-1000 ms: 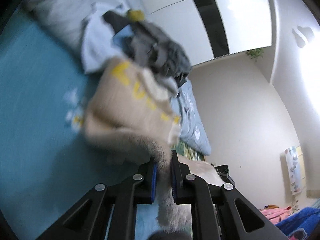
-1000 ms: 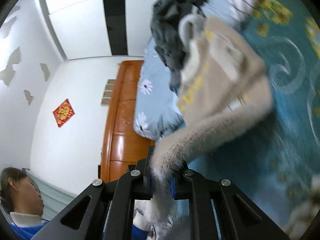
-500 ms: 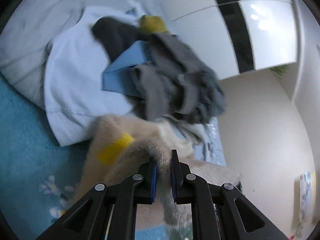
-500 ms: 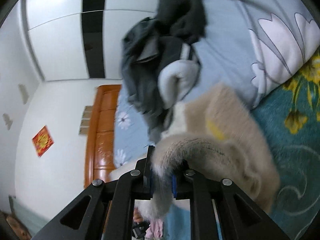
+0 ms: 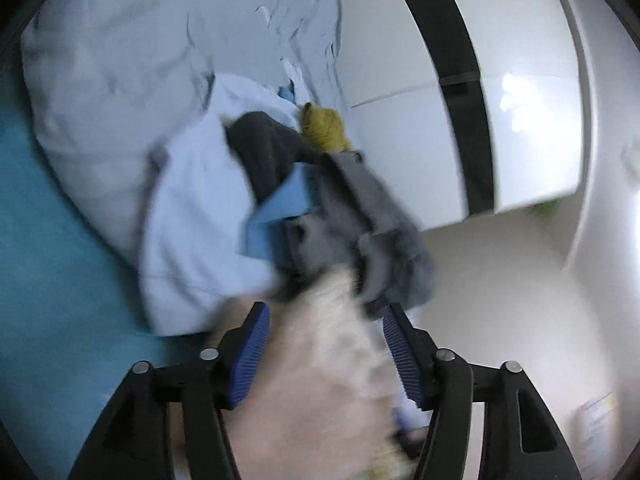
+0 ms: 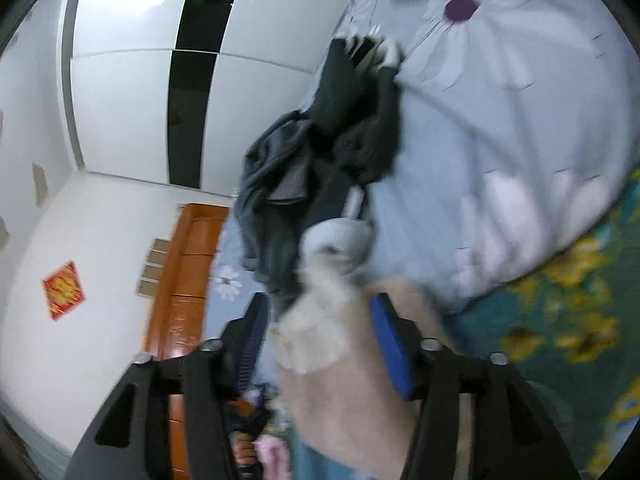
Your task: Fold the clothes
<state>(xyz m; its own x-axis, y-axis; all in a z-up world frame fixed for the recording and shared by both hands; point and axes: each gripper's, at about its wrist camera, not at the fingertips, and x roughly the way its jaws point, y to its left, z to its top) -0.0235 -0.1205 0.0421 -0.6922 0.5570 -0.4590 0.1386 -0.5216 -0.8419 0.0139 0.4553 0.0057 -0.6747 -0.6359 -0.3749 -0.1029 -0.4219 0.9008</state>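
Close in, the left gripper [image 5: 326, 354] has its jaws swinging apart, blue pads wide, and the beige fleece garment [image 5: 316, 384] lies loose in the gap between them, no longer pinched. Same story on the other side: the right gripper [image 6: 320, 340] is opening too, its pads standing clear of the beige cloth bunched between them, one pad partly hidden behind the fabric. Everything is motion-blurred here.

Just beyond the fingertips, the garment's far end runs up against the pile of clothes [image 5: 320, 208] — dark grey pieces, a blue one, a pale blue shirt [image 5: 192, 240] spread beneath, and a mustard-yellow bit [image 5: 326, 128] at the back. From the right view the pile reads as dark grey folds [image 6: 320, 152] heaped on the flowered duvet [image 6: 500, 140].

The teal bedspread [image 5: 52, 280] lies underneath. Farther off stand a white wardrobe [image 6: 132, 104] with a black stripe, a wooden headboard [image 6: 182, 280], and a red wall ornament [image 6: 63, 295].
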